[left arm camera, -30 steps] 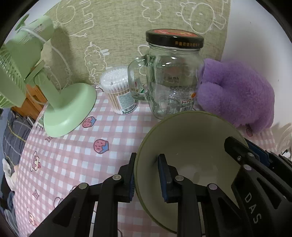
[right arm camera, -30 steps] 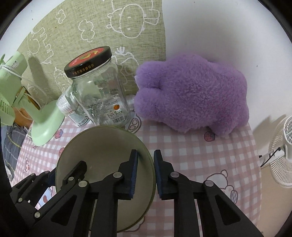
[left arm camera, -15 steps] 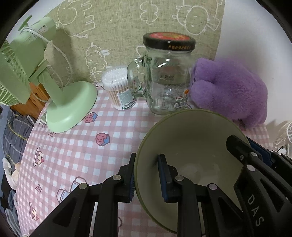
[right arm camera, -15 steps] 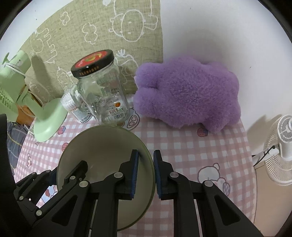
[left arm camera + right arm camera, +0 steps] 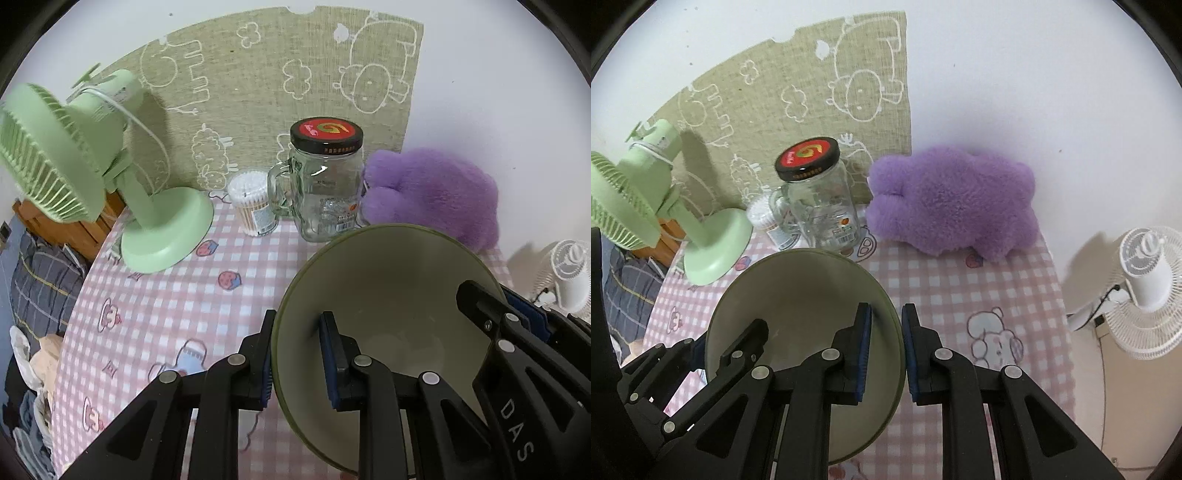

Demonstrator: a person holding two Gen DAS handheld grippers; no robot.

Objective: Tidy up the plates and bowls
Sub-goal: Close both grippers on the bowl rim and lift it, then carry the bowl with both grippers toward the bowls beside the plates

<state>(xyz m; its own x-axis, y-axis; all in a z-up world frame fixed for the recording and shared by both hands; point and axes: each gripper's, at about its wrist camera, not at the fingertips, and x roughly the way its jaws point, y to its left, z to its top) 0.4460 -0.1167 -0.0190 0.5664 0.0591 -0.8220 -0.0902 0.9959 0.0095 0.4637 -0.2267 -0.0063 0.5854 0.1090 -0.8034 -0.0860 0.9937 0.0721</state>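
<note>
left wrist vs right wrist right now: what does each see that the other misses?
Only left wrist: its own grip on the bowl's left rim, and piled clothes beside the table.
Only right wrist: its own grip on the bowl's right rim, and the white fan's full head and stand.
Both: left gripper, right gripper, green fan, glass jar, cotton swabs, purple plush, checked tablecloth.

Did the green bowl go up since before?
Yes. The green bowl rose: beside it the glass jar now looks smaller and farther below, with more tablecloth showing.
</note>
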